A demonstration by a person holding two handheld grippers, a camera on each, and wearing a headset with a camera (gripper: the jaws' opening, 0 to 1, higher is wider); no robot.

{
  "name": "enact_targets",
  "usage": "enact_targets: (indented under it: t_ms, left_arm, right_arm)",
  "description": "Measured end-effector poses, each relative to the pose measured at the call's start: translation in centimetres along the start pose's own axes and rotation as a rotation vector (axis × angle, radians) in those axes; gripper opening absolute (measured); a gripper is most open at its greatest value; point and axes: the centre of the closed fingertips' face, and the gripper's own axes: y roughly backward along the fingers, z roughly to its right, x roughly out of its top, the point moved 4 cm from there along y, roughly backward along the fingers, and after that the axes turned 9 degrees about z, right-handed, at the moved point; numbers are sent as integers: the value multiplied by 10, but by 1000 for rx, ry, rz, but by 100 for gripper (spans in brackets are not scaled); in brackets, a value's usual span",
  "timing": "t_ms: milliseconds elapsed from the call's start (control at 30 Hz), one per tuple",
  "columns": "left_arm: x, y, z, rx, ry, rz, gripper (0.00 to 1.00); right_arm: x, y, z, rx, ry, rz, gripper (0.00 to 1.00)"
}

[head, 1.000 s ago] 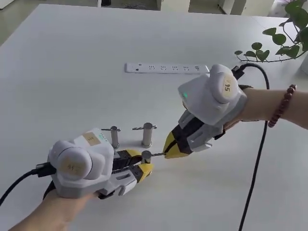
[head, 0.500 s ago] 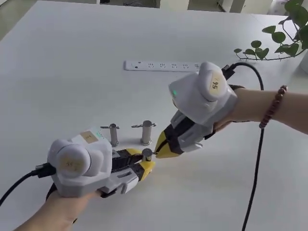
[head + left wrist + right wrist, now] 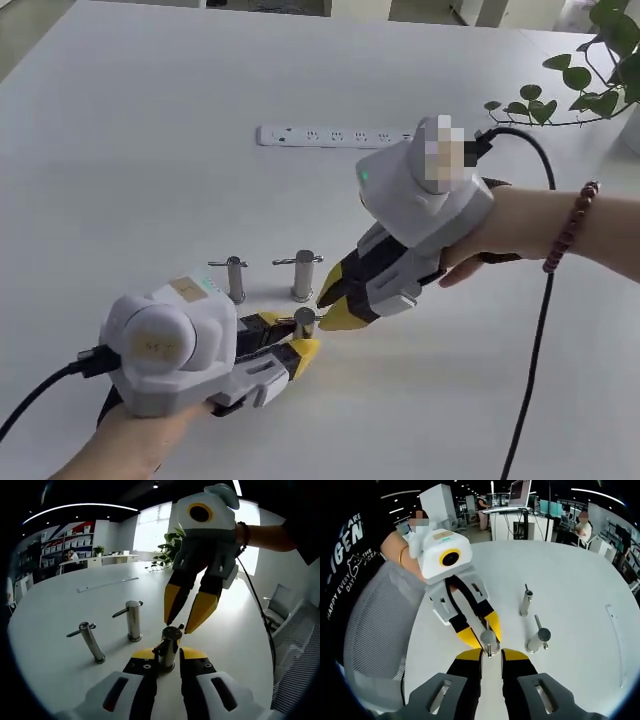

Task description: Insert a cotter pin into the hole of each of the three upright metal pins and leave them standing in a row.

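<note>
Three upright metal pins stand on the white table (image 3: 150,150). The two far ones (image 3: 236,278) (image 3: 303,275) each carry a cotter pin through the head. My left gripper (image 3: 290,335) is shut on the near pin (image 3: 305,322), which stands between its yellow jaws in the left gripper view (image 3: 169,645). My right gripper (image 3: 325,308) comes in from the right, its tips at that pin's head, shut on a thin cotter pin (image 3: 181,626). In the right gripper view the near pin (image 3: 489,641) sits just ahead of my right gripper (image 3: 491,654), with the left gripper (image 3: 482,632) beyond it.
A white power strip (image 3: 335,137) lies across the far middle of the table. A potted plant (image 3: 590,70) trails leaves at the back right. A black cable (image 3: 540,330) hangs from the right gripper over the table's right side.
The right gripper has moved left and closed the gap to the near pin. The length of cotter pin showing between its tips and the pin has shrunk. The left gripper has kept its hold.
</note>
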Motion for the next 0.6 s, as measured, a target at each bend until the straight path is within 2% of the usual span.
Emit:
enact_targets:
  t_ms: [233,600]
  left_arm:
    - [-3,5,2,17,-11,-9,14]
    - [-3,6,0,23,-6,-10,12]
  right_arm:
    - [-5,2,-6,-4,2,-16,0]
    - [2,-2,-5,3,11,-13,0]
